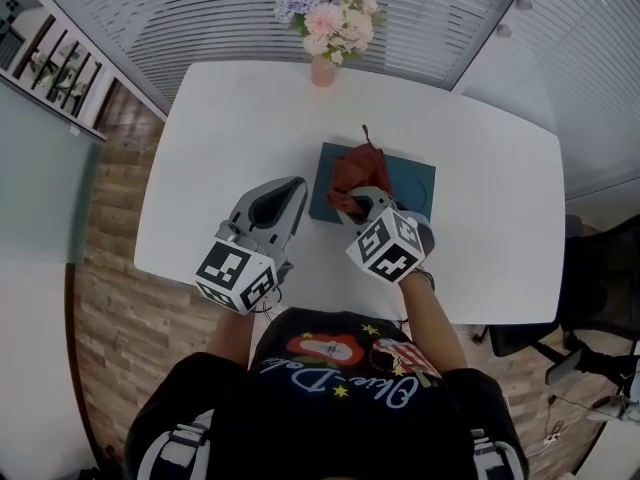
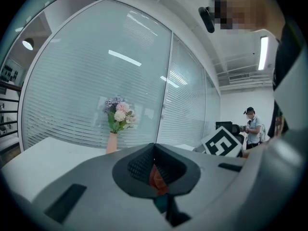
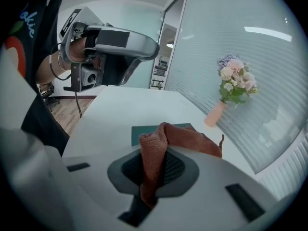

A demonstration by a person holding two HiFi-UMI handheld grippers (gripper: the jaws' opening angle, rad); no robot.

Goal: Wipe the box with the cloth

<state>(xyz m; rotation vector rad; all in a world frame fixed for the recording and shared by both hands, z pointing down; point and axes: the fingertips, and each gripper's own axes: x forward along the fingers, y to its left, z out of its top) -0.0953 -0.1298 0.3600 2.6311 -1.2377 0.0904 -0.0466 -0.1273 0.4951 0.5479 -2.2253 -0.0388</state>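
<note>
Right gripper (image 3: 154, 166) clamps the rust cloth (image 1: 352, 173) bunched over the teal box (image 1: 412, 182), left gripper (image 1: 291, 192) jaws together, empty, just beside it; best to press the cloth flat and sweep edge to edge.

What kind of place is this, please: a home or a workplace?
Most likely a workplace, an office or meeting room. The white table stands against glass walls with blinds, a black office chair sits beside it, and a long ceiling light runs overhead.
</note>
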